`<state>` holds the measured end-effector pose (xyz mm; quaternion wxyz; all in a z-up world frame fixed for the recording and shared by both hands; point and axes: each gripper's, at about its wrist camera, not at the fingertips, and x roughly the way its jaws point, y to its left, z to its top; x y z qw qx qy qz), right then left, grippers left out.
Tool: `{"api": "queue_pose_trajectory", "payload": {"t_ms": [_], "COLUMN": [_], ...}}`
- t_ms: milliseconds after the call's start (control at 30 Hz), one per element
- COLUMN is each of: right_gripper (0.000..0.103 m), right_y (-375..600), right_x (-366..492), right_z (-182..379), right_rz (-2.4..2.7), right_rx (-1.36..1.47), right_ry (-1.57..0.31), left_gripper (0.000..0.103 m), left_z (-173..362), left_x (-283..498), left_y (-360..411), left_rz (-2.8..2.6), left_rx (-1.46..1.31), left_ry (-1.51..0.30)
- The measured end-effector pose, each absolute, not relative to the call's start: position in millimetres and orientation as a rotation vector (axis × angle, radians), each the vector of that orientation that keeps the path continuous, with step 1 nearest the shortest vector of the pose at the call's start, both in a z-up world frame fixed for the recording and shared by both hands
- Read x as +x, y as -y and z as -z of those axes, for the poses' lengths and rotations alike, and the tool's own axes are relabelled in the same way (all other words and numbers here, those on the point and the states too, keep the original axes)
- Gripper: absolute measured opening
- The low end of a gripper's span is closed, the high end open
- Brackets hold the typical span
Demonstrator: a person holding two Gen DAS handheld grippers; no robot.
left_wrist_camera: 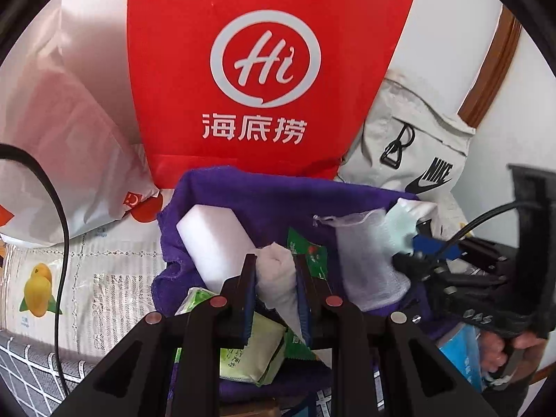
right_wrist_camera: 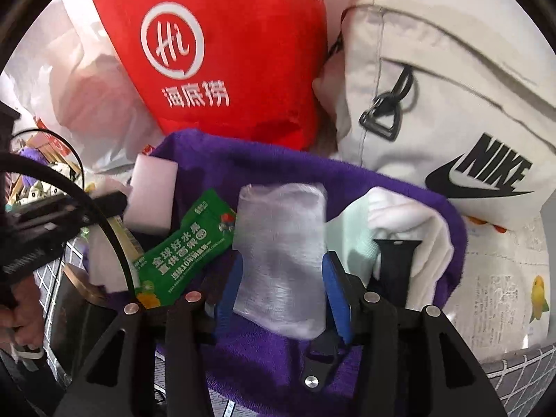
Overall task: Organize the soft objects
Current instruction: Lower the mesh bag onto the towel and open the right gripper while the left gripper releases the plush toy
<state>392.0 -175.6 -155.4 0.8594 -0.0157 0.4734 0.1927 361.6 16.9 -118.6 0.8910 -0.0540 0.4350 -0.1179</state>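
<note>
In the lower centre of the right wrist frame, the translucent white mesh pouch (right_wrist_camera: 281, 260) lies on the purple terry towel (right_wrist_camera: 347, 180), between my right gripper (right_wrist_camera: 281, 278) pads, which look parted, seemingly letting go. My left gripper (left_wrist_camera: 274, 274) is clamped on a rolled white cloth (left_wrist_camera: 278, 278), likely steadying it beside the white foam block (left_wrist_camera: 215, 239).

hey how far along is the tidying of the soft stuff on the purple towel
Roughly midway, by the look of it. Done: a white sponge block and green packet already lie on the purple towel. In hand: the left tool is shut on a rolled white cloth; the mesh pouch sits between the right tool's parted pads, apparently loose. Left: placing the roll, and the white cloth with a black strap.
</note>
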Motion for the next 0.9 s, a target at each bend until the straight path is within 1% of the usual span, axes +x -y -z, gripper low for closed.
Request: {"api": "queue_pose_trajectory", "payload": {"t_ms": [167, 333, 567, 667, 700, 767, 833, 900], "right_gripper": [0.053, 0.053, 0.053, 0.053, 0.053, 0.053, 0.053, 0.053], "right_y": [186, 193, 192, 190, 189, 188, 187, 186], "right_x": [387, 386, 384, 384, 384, 384, 383, 383], "right_z": [142, 136, 135, 136, 136, 137, 137, 137], "right_rz": [-0.393, -0.398, -0.398, -0.401, -0.403, -0.403, -0.405, -0.409], "right_rx": [-0.015, 0.000, -0.008, -0.014, -0.016, -0.021, -0.022, -0.027], "right_ry": [-0.959, -0.947, -0.950, -0.950, -0.951, -0.954, -0.955, -0.955], "left_gripper": [0.020, 0.020, 0.021, 0.027, 0.033, 0.040, 0.043, 0.053], "left_z": [126, 136, 136, 134, 134, 132, 131, 127], "left_x": [365, 369, 369, 370, 370, 369, 367, 366], "left_y": [-13, -11, -9, -10, -10, -10, -9, -8], "left_rz": [0.233, 0.207, 0.209, 0.216, 0.218, 0.229, 0.234, 0.223], "left_rx": [-0.098, -0.090, -0.081, -0.086, -0.090, -0.098, -0.099, -0.095], "left_ry": [-0.920, -0.946, -0.950, -0.953, -0.952, -0.950, -0.938, -0.919]}}
